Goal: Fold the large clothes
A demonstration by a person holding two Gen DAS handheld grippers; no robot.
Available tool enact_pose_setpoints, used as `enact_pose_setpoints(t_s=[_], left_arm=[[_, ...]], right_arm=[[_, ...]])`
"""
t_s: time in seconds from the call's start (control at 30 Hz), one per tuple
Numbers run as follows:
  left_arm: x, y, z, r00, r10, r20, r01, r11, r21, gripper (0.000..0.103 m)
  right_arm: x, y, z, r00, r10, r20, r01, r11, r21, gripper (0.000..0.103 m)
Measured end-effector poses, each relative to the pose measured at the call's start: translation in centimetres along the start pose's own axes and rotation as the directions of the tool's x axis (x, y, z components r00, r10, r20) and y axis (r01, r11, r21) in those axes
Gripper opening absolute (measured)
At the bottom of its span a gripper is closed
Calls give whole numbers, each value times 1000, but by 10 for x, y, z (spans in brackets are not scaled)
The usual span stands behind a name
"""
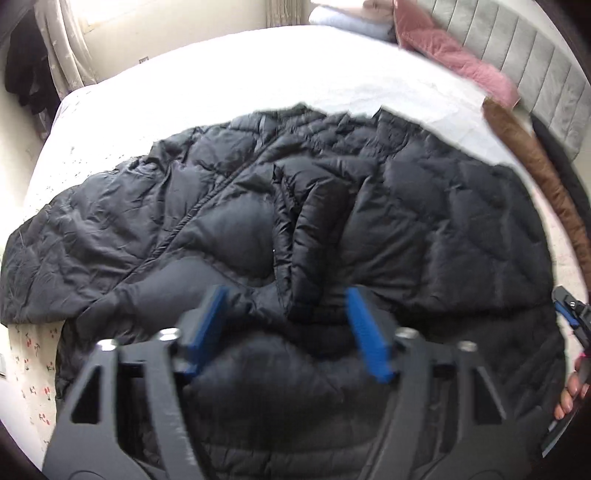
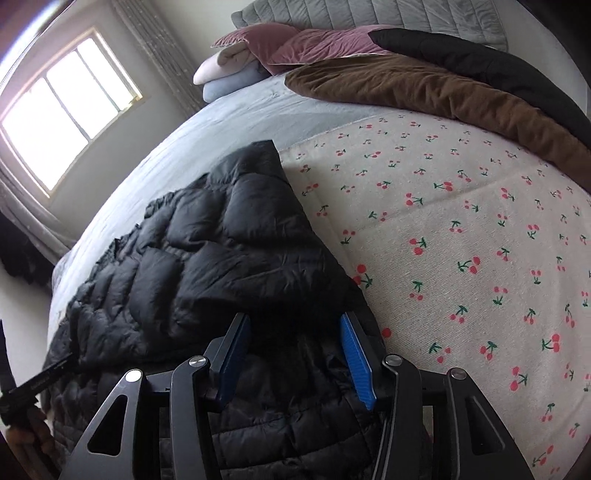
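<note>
A large black quilted puffer jacket [image 1: 295, 206] lies spread across the bed, partly folded, with a sleeve lying over its middle. My left gripper [image 1: 286, 299] is open, its blue pads hovering just over the jacket's near edge. My right gripper [image 2: 293, 325] is open above the jacket's right side [image 2: 207, 258], beside its edge on the cherry-print sheet. Nothing sits between the pads of either gripper. The right gripper also shows at the far right of the left wrist view [image 1: 572, 314].
The cherry-print sheet [image 2: 461, 240] covers the bed to the right. A brown garment [image 2: 424, 88] and a black one [image 2: 480, 59] lie near the grey headboard [image 2: 369, 14]. Pink pillows [image 2: 295, 44] and folded blankets [image 2: 229, 74] sit at the far end. A window [image 2: 62, 110] is on the left.
</note>
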State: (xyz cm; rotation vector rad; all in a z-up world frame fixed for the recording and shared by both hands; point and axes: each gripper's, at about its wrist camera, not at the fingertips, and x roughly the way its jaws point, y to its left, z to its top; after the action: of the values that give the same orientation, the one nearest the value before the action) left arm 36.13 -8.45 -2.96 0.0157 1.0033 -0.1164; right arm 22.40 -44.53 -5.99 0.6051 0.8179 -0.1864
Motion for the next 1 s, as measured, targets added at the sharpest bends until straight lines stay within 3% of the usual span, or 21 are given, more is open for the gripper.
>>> enact_pose_setpoints(t_s=[0.07, 0.2, 0.3, 0.43, 0.5, 0.6, 0.77, 0.93, 1.0], left_arm=[[-23, 14, -7, 997, -67, 39, 68, 997, -33, 84], [-57, 48, -24, 991, -133, 10, 133, 985, -106, 88], [-78, 86, -41, 990, -141, 8, 140, 974, -179, 90], [-100, 151, -65, 995, -100, 30, 104, 953, -284, 92], [-108, 188, -80, 994, -89, 65, 106, 930, -351, 92], [-109, 242, -99, 991, -84, 107, 125, 868, -481, 92], [-92, 319, -122, 981, -108, 163, 191, 719, -668, 92], [-66, 360, -122, 959, -139, 247, 280, 592, -755, 89], [-52, 371, -117, 954, -139, 266, 298, 550, -780, 81]], right_arm=[[-19, 3, 6, 999, 31, 5, -31, 999, 19, 54], [-47, 18, 6, 998, 33, -52, -34, 999, -19, 66], [-66, 32, 0, 998, 37, -55, -40, 998, -41, 71], [-73, 55, -6, 997, 15, -72, -23, 994, -108, 74], [-73, 69, -10, 997, 4, -74, -15, 988, -154, 74], [-70, 85, -16, 996, 2, -85, -19, 981, -192, 74], [-65, 98, -24, 995, 11, -102, -33, 976, -214, 74], [-65, 101, -25, 996, -9, -87, -11, 975, -223, 74], [-64, 100, -25, 996, -15, -86, -4, 976, -219, 74]])
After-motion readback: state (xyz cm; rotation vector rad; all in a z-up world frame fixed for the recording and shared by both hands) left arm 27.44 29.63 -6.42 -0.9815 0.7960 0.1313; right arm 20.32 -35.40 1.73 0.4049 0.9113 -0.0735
